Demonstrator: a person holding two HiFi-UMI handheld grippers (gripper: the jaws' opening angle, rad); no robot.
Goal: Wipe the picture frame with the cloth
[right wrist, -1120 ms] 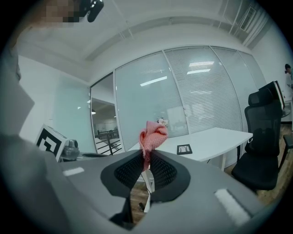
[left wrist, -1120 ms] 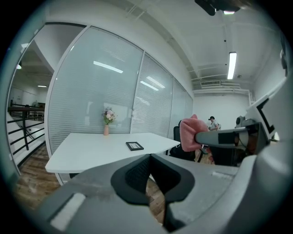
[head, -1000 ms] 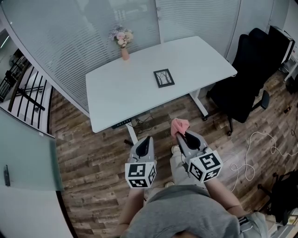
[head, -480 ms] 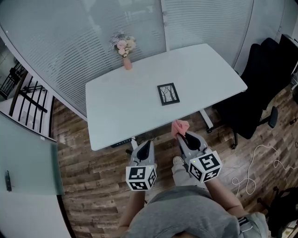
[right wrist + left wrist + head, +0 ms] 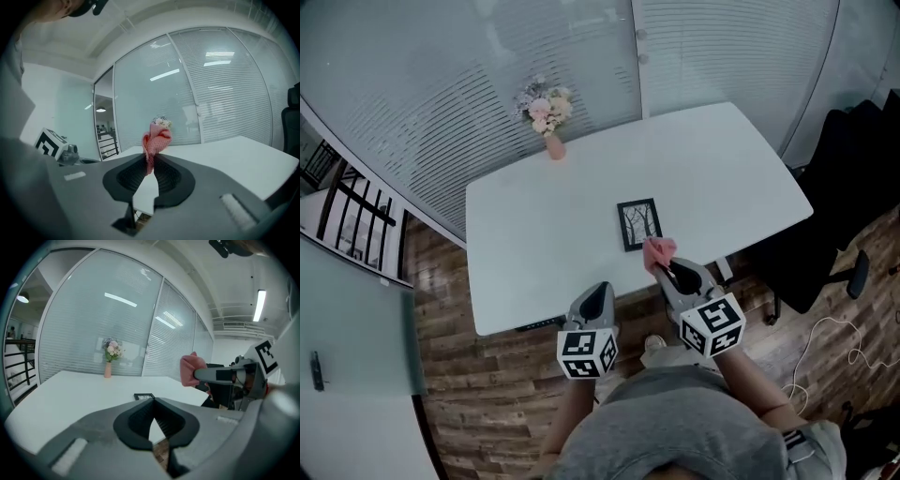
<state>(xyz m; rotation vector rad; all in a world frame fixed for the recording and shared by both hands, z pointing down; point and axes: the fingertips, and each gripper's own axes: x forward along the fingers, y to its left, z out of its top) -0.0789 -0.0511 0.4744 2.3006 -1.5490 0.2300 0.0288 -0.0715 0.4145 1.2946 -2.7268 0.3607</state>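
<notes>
We find the frame [image 5: 639,224] lying flat on the white bench [image 5: 534,234], near its front edge and right of centre. Its picture shows thin, bare trees in a dark border. Any writing on it is too small to read.

The right hand-held gripper [image 5: 666,269] is clenched on the pink cloth [image 5: 659,250]. The right gripper view shows the cloth pinched between the jaw tips and bunched upward above them. In the head view the cloth sits at the frame's near right corner. The left gripper view shows it held in the air above the bench, not touching the frame.

The left hand-held gripper [image 5: 599,288] is clenched with nothing in it, its jaw tips meeting. It hangs at the bench's front edge, left of the frame and apart from it.

Each gripper's cube bears black-and-white square markers, but we can make out no lettering on them.

A pink vase of flowers [image 5: 547,117] stands upright at the bench's far edge, against the glass wall. A black chair [image 5: 839,202] stands to the right on the wood floor.
</notes>
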